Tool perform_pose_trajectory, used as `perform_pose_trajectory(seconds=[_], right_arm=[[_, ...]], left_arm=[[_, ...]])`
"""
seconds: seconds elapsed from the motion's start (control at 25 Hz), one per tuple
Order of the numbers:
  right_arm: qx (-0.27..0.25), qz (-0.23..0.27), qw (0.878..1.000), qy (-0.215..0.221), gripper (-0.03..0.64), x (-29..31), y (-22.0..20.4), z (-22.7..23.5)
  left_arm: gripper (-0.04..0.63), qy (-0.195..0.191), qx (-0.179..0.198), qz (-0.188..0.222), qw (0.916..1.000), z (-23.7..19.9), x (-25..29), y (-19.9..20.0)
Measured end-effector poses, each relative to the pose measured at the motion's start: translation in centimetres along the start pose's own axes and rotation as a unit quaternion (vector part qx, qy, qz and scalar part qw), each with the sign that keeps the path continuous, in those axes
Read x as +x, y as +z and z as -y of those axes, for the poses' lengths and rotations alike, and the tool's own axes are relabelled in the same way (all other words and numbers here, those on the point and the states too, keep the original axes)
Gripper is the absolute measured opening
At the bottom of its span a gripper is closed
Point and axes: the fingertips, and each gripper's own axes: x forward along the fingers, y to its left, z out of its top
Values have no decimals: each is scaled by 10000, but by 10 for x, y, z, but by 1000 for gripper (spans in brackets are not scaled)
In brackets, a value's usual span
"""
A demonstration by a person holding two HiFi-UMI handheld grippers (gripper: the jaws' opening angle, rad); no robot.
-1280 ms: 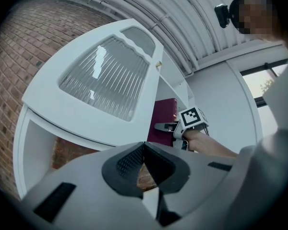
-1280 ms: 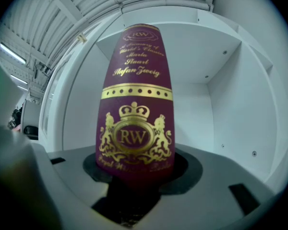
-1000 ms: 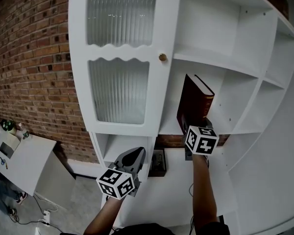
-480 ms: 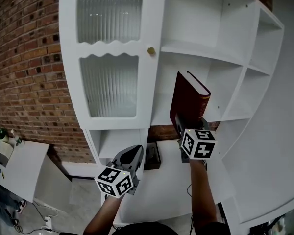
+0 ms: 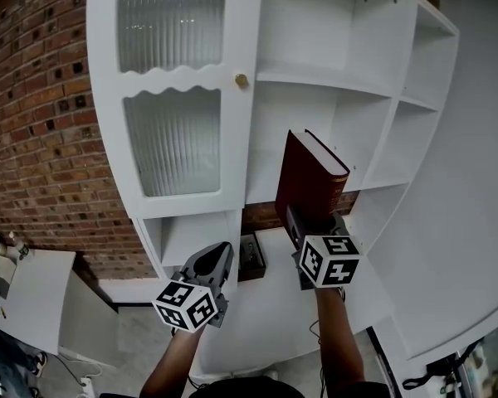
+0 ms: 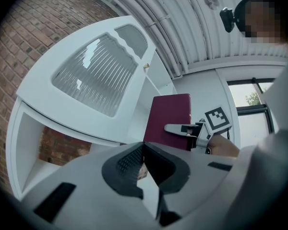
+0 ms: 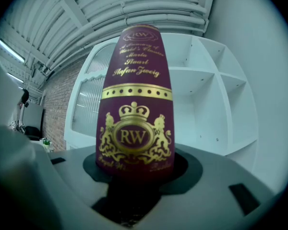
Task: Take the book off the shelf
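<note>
A thick maroon book point(image 5: 311, 181) with gold lettering and an "RW" crest on its spine point(image 7: 134, 114) stands upright in my right gripper point(image 5: 312, 224), which is shut on its lower end. It hangs in front of the white shelf unit point(image 5: 332, 81), clear of the compartments. My left gripper point(image 5: 215, 258) sits lower and to the left, shut with nothing in it. The left gripper view looks past its own closed jaws point(image 6: 144, 162) and shows the book point(image 6: 168, 119) with the right gripper point(image 6: 182, 128) clamped on it.
Left of the open compartments is a cabinet door with ribbed glass point(image 5: 174, 139) and a brass knob point(image 5: 241, 80). A brick wall point(image 5: 33, 123) runs along the left. Below lie a white counter point(image 5: 257, 313), a small dark object point(image 5: 251, 254), and a table point(image 5: 17, 280).
The right gripper has drawn the book down and left, away from the shelf compartment. The left gripper has hardly moved.
</note>
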Motion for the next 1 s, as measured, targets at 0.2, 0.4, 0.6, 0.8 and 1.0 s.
perform_pose_trajectory(seconds=[0.2,0.4,0.6,0.8,1.0], right_arm=[[100,-117,9999,-72,236,-15,-16,-7],[211,-134,9997,-48,236,-27,-36,-17],[355,-153,9992,-99,236,-35,-51,-23],[445,-163,9989,-1,236,-39,-60,-32],[471,-173,9987,125,236,-46,-65,-42]], left_arm=[[17,-154,-74,-117,9998,5,-4,-8],[17,-277,-155,-218,9993,5,-9,-19],[17,-369,-147,-314,9987,8,-15,-29],[17,-410,-63,-355,9985,16,-20,-33],[17,-367,-16,-338,9988,21,-25,-30]])
